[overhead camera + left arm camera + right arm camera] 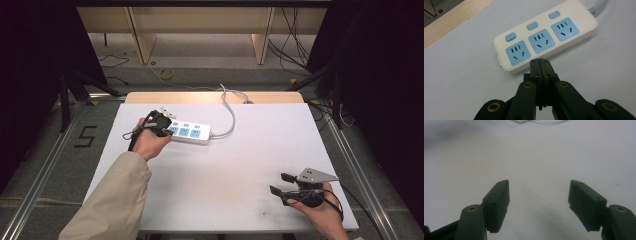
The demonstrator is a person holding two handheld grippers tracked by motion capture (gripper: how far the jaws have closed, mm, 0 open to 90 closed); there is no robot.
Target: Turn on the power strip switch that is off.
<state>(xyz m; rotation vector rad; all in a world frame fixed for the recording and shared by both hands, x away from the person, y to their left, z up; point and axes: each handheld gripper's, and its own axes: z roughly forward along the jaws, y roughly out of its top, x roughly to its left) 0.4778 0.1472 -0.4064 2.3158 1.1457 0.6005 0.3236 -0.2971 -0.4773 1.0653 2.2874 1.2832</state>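
Observation:
A white power strip with three blue sockets and three blue switches lies flat at the back left of the white table. Its grey cable runs off the table's back edge. My left gripper is shut with nothing between its jaws, and its tips hover just short of the strip's left end, by the nearest socket. My right gripper stands open over bare table at the front right, far from the strip, holding nothing.
A wooden strip borders the table's back edge. Beyond it, loose cables lie on the floor among wooden furniture legs. Metal rails run along both sides of the table. A "5" mark is on the floor at left.

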